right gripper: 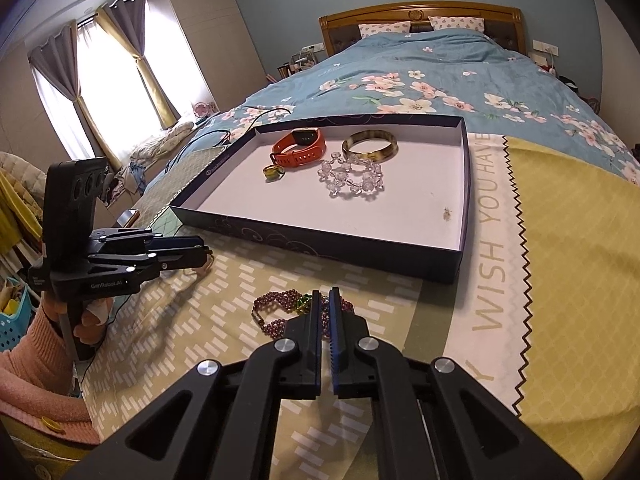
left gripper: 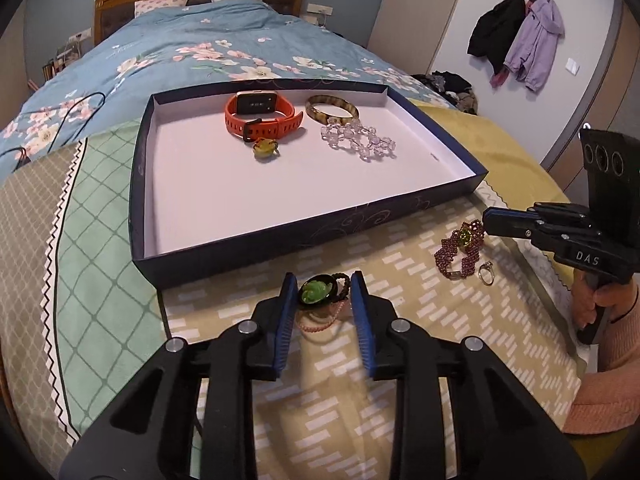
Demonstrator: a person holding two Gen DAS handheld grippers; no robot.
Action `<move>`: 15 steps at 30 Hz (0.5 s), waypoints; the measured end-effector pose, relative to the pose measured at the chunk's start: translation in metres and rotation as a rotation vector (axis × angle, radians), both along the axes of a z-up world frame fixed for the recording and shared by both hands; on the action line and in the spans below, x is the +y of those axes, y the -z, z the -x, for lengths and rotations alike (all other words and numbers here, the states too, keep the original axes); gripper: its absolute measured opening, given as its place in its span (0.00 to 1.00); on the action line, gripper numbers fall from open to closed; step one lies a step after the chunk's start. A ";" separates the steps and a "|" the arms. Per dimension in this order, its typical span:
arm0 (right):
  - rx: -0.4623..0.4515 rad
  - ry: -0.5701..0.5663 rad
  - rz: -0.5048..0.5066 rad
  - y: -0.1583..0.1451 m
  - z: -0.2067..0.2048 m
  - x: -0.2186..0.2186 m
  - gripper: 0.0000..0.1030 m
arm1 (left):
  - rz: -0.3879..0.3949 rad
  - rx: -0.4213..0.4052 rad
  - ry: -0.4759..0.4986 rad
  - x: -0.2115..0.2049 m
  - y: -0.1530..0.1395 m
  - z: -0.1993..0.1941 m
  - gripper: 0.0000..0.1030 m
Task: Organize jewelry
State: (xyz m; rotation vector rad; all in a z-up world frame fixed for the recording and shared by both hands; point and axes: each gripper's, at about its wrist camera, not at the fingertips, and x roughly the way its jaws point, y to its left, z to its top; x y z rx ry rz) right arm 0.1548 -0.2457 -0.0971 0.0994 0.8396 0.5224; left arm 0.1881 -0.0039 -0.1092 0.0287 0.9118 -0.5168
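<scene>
A dark blue box lid (left gripper: 280,236) (right gripper: 320,240) lies on the bed and holds an orange watch (left gripper: 260,114) (right gripper: 300,146), an amber bangle (left gripper: 332,109) (right gripper: 370,145), a clear bead bracelet (left gripper: 358,140) (right gripper: 352,178) and a yellow ring (left gripper: 265,147) (right gripper: 274,172). My left gripper (left gripper: 325,286) (right gripper: 208,256) is open around a green pendant (left gripper: 316,291) on a pink bead string (left gripper: 316,322). My right gripper (right gripper: 324,300) (left gripper: 486,222) is shut on a purple bead bracelet (right gripper: 276,314) (left gripper: 460,248). A small gold ring (left gripper: 487,273) lies beside the bracelet.
The lid sits on yellow and green cloths (right gripper: 560,280) over a blue floral quilt (left gripper: 180,56). A black cable (left gripper: 60,120) runs on the quilt at the left. Coats (left gripper: 520,44) hang on the wall at the right.
</scene>
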 end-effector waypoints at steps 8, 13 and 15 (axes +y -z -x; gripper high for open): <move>0.004 0.004 0.000 0.002 -0.001 -0.001 0.03 | -0.074 -0.137 0.020 -0.011 -0.017 0.031 0.24; 0.009 0.006 -0.003 0.004 -0.001 -0.002 0.03 | -0.031 -0.162 0.090 -0.007 -0.025 0.055 0.29; 0.008 0.004 -0.003 0.004 -0.001 -0.002 0.03 | -0.041 -0.168 0.093 -0.006 -0.024 0.061 0.38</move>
